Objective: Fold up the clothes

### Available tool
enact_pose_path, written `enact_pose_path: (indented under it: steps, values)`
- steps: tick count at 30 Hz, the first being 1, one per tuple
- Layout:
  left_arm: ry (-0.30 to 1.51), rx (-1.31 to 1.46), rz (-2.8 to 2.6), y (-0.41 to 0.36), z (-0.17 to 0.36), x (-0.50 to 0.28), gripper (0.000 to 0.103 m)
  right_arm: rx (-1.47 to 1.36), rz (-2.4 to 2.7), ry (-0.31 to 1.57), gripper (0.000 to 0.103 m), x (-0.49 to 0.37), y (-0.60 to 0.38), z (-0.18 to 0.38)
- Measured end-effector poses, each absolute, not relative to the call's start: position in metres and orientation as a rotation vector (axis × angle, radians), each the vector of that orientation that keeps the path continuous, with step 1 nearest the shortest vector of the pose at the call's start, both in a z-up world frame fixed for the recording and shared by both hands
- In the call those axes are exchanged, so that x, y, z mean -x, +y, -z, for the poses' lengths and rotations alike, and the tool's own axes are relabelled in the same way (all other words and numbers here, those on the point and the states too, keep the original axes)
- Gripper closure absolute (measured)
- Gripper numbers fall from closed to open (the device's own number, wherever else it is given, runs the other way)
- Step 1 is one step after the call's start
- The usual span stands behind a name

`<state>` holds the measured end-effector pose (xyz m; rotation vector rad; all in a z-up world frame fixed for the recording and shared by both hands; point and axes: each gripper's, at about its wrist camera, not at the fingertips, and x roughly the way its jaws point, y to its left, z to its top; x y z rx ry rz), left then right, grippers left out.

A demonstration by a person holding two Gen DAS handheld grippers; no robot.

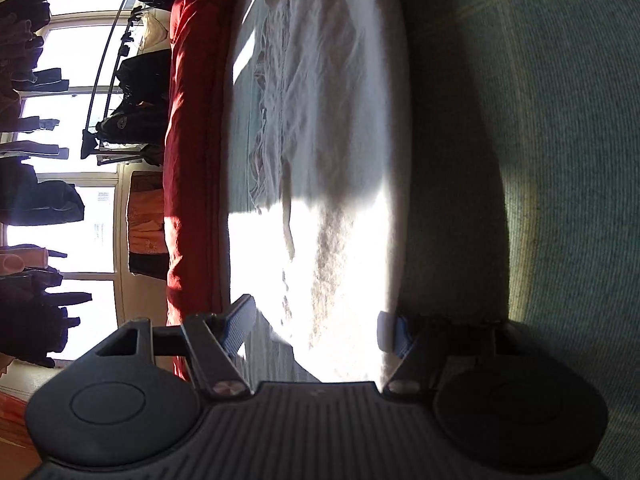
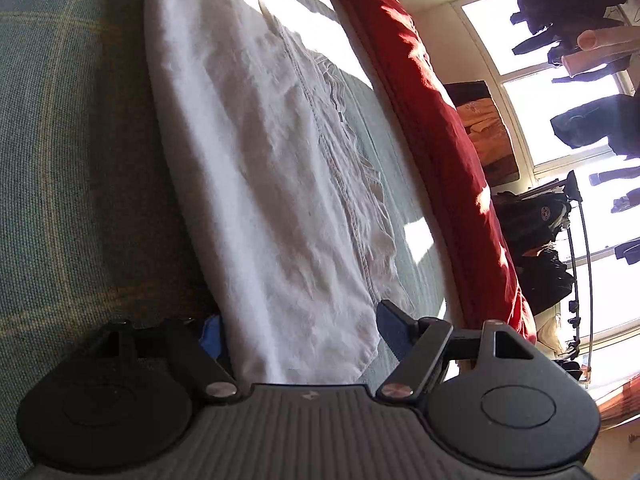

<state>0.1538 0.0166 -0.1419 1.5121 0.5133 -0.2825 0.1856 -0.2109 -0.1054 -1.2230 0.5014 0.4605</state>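
A white cloth [image 1: 340, 128] with a stitched hem and frayed fringe lies flat on a green checked bedcover [image 1: 540, 160]. Both views are rolled on their sides. My left gripper [image 1: 316, 326] is open, its blue-padded fingers standing on either side of the cloth's sunlit near end. In the right wrist view the same white cloth [image 2: 260, 168] runs away from the camera. My right gripper [image 2: 300, 332] is open and straddles the cloth's near end, one pad [image 2: 394, 330] over the fringed side, the other half hidden under the fold.
A red quilt [image 1: 192, 160] lies rolled along the far side of the bed; it also shows in the right wrist view [image 2: 432, 128]. Beyond it are bright windows [image 1: 76, 60], a drying rack with dark clothes [image 1: 136, 80] and an orange garment [image 2: 488, 128].
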Motion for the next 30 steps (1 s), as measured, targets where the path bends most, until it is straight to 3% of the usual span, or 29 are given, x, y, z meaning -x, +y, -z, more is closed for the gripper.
enact_pose_path:
  steps: [4, 5, 6, 7, 8, 14, 27, 28, 29, 30]
  values:
    - [0.551, -1.577, 0.355, 0.004, 0.155, -0.156, 0.083, 1.231, -0.488, 0.488, 0.039, -0.184, -0.198, 0.108]
    - [0.56, -1.577, 0.37, 0.001, 0.156, -0.157, 0.094, 1.229, -0.508, 0.497, 0.054, -0.183, -0.194, 0.109]
    - [0.565, -1.574, 0.378, -0.001, 0.156, -0.157, 0.096, 1.221, -0.531, 0.516, 0.066, -0.183, -0.192, 0.11]
    - [0.567, -1.572, 0.383, -0.001, 0.155, -0.157, 0.099, 1.211, -0.555, 0.539, 0.088, -0.183, -0.19, 0.11]
    - [0.566, -1.568, 0.384, -0.001, 0.154, -0.156, 0.1, 1.208, -0.566, 0.549, 0.092, -0.182, -0.189, 0.11]
    - [0.566, -1.536, 0.379, 0.004, 0.14, -0.154, 0.102, 1.197, -0.578, 0.556, 0.098, -0.177, -0.193, 0.102]
    - [0.529, -1.482, 0.351, 0.004, 0.109, -0.124, 0.102, 1.147, -0.602, 0.563, 0.1, -0.15, -0.205, 0.067]
    - [0.533, -1.497, 0.346, 0.004, 0.112, -0.124, 0.101, 1.152, -0.603, 0.565, 0.1, -0.148, -0.206, 0.066]
    - [0.537, -1.509, 0.341, 0.004, 0.115, -0.125, 0.09, 1.162, -0.598, 0.561, 0.1, -0.146, -0.207, 0.066]
    - [0.54, -1.515, 0.339, 0.003, 0.119, -0.126, 0.089, 1.169, -0.598, 0.565, 0.1, -0.145, -0.206, 0.068]
